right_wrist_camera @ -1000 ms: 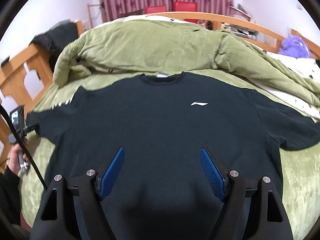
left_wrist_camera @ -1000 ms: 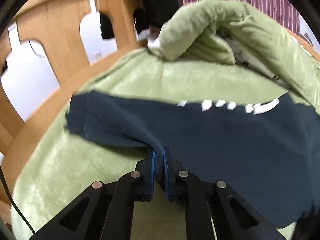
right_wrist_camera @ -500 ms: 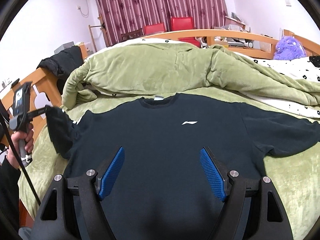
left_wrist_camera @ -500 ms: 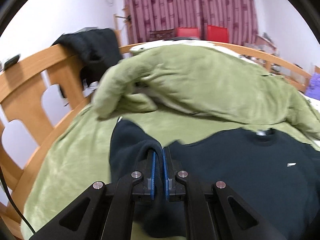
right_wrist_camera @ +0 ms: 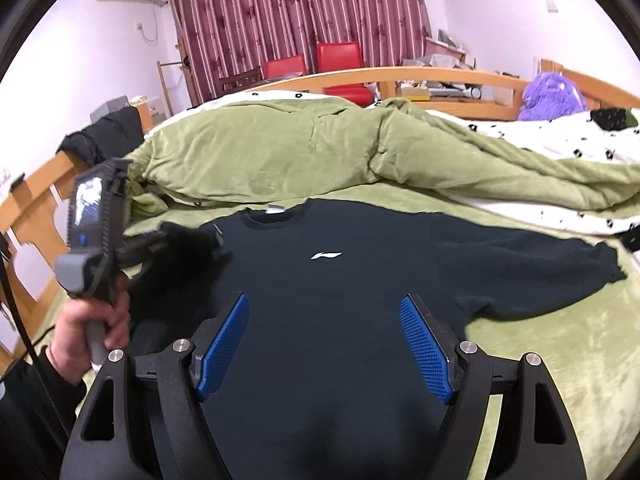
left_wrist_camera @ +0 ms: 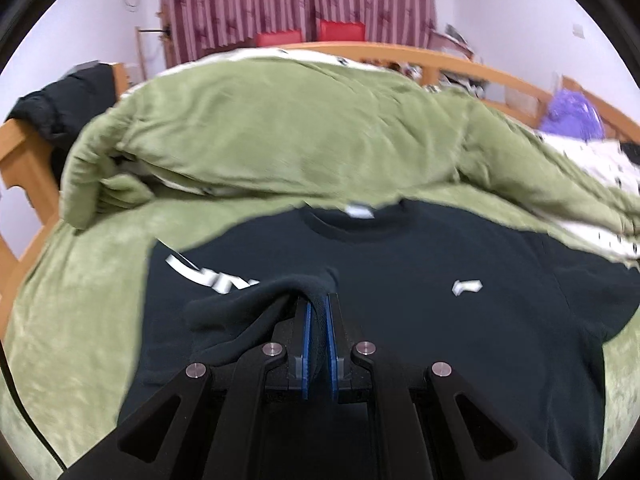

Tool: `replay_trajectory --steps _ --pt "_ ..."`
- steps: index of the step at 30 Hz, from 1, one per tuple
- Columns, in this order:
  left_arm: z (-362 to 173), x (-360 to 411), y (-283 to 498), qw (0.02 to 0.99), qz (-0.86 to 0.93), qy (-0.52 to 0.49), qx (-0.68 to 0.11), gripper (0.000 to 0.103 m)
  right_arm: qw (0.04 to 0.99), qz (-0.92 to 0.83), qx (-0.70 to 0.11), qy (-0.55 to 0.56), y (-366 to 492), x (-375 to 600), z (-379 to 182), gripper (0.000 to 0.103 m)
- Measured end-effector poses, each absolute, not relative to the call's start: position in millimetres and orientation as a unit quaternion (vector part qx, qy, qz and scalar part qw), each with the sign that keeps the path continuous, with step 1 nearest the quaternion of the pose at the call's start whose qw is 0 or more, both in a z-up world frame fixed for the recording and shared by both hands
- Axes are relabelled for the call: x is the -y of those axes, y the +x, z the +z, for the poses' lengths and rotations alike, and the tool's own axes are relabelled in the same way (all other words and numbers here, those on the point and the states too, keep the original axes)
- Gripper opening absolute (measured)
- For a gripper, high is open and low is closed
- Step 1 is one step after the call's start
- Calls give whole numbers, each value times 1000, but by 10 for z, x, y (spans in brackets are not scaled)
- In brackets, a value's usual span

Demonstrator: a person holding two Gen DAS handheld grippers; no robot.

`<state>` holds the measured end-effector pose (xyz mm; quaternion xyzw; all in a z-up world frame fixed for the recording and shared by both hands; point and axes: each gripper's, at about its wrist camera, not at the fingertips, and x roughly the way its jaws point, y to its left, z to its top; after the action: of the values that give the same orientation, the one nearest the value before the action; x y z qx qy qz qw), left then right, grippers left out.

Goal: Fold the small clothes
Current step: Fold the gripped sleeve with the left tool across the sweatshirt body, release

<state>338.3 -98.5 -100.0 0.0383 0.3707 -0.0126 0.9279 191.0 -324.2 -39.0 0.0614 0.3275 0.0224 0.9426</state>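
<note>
L gripper (left_wrist_camera: pixel 317 312) is clenched on the sleeve (left_wrist_camera: pixel 256 304) of the dark T-shirt (right_wrist_camera: pixel 360 280); over the last sec it's carried that sleeve off the bed edge and in over the chest, so the white lettering (left_wrist_camera: pixel 208 274) now shows face-up: first side fold looks underway, not laid down yet. R gripper (right_wrist_camera: pixel 324 344) has fingers spread wide, holding nothing, hovering over the lower shirt body w/ cloth between and below them. Shirt lies flat on the green blanket (right_wrist_camera: pixel 560 340), far sleeve out to the right.
</note>
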Motion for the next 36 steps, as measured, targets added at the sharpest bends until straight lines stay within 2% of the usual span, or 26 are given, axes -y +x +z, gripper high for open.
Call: replay_trajectory --steps 6,9,12,13,14,26,31,33,36 --pt "-1280 1287 3308 914 -19 45 -404 10 941 19 -327 83 1932 3422 -373 77" --pt "-1226 1194 3211 911 -23 18 -412 21 939 22 -332 86 1928 3452 -386 77" --pt "-1093 1032 3072 919 -6 9 -395 51 938 23 -334 84 1938 3436 -396 77" --pt "-1036 965 3005 923 3 13 -383 64 938 25 -335 85 1939 3434 -396 77" --pt "-970 885 2925 928 12 19 -371 66 938 27 -334 86 1942 3426 -398 77" --pt "-689 -83 2233 938 85 30 -335 67 936 34 -340 79 1912 3149 -457 74" --pt "-781 -391 2084 935 97 17 -341 68 936 50 -343 59 1892 2968 -512 68" --pt "-810 -496 2058 933 99 9 -345 68 936 51 -341 65 1886 2937 -533 59" --pt "-828 -620 2008 935 104 0 -339 68 931 63 -346 97 1879 2905 -604 56"
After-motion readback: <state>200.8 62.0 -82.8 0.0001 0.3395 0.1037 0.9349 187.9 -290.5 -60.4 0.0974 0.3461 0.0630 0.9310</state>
